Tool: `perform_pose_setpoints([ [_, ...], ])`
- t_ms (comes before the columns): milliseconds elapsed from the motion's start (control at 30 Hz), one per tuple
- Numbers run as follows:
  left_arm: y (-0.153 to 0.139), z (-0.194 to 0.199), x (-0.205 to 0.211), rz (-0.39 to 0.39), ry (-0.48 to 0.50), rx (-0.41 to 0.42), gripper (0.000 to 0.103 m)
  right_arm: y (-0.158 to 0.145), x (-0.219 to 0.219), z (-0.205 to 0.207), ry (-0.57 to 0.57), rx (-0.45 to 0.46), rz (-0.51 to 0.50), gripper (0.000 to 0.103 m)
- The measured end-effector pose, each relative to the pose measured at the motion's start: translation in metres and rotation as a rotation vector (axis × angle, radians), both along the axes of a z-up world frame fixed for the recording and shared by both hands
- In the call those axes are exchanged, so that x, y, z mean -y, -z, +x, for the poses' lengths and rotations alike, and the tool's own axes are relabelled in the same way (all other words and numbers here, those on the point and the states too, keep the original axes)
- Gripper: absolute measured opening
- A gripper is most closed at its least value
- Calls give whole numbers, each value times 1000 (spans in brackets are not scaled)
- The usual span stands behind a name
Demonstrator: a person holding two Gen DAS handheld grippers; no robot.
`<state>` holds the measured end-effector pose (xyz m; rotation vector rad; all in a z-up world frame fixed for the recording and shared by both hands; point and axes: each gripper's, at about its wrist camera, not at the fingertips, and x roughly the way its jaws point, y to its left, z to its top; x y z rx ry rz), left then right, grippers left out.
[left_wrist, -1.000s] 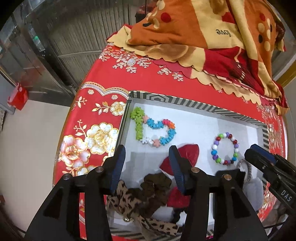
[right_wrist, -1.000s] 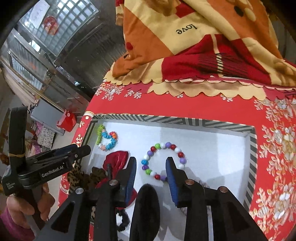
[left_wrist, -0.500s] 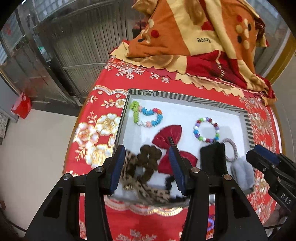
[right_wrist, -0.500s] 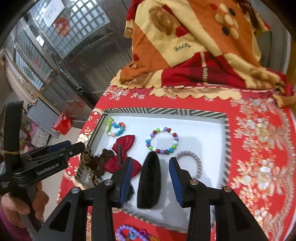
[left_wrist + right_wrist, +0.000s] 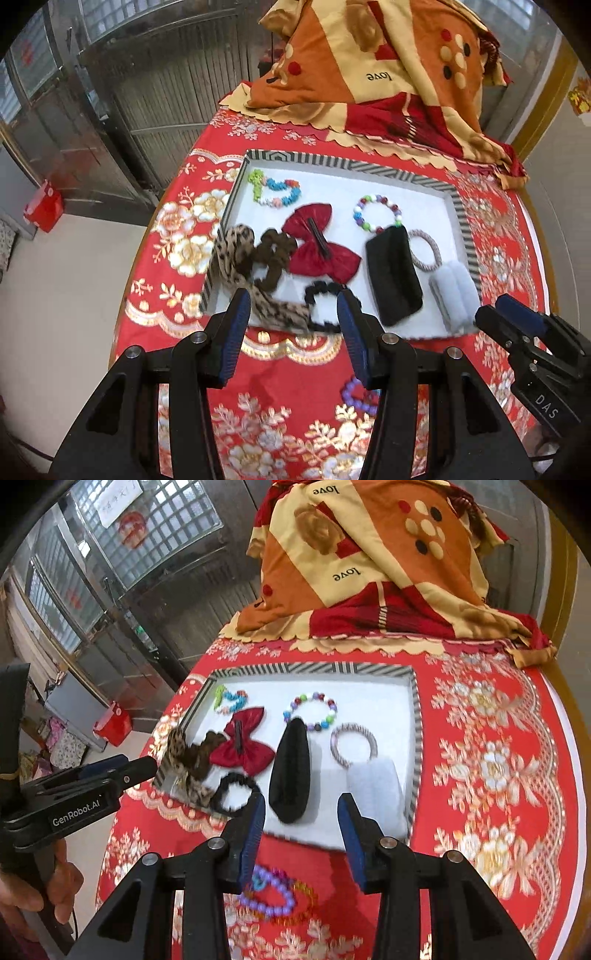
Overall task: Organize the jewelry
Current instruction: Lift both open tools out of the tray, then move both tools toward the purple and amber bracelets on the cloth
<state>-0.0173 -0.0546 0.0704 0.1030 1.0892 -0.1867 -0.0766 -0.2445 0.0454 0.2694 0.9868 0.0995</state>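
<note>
A round table w/ red floral cloth [image 5: 177, 236] carries a folded orange blanket [image 5: 369, 66] at its far edge and a striped-rim tray [image 5: 332, 162] mid-table. In the tray: black clip [image 5: 393, 273] near the front edge, red bow [image 5: 317, 243] at centre, leopard scrunchie [image 5: 236, 254] over the left rim, multicolour bead bracelet [image 5: 376, 214] toward the back. Purple bead bracelets [image 5: 273, 897] lie on the cloth just outside the tray's front edge. Left gripper [image 5: 291, 332] and right gripper [image 5: 301, 830] hover above that edge, jaws apart, nothing between them.
</note>
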Motion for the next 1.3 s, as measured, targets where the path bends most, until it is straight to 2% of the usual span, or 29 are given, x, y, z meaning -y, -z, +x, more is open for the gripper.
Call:
perform_pose_setpoints([
  [333,-4,-46,7,1,-9,15,48,-2,3,-43,-9,-2,-17,39],
  [733,-8,-86,16,18,-10,41,48,-4,9,-73,-20,0,-23,40],
  [1300,0,-107,30,48,10,37,48,0,19,-91,-17,-14,-23,41],
])
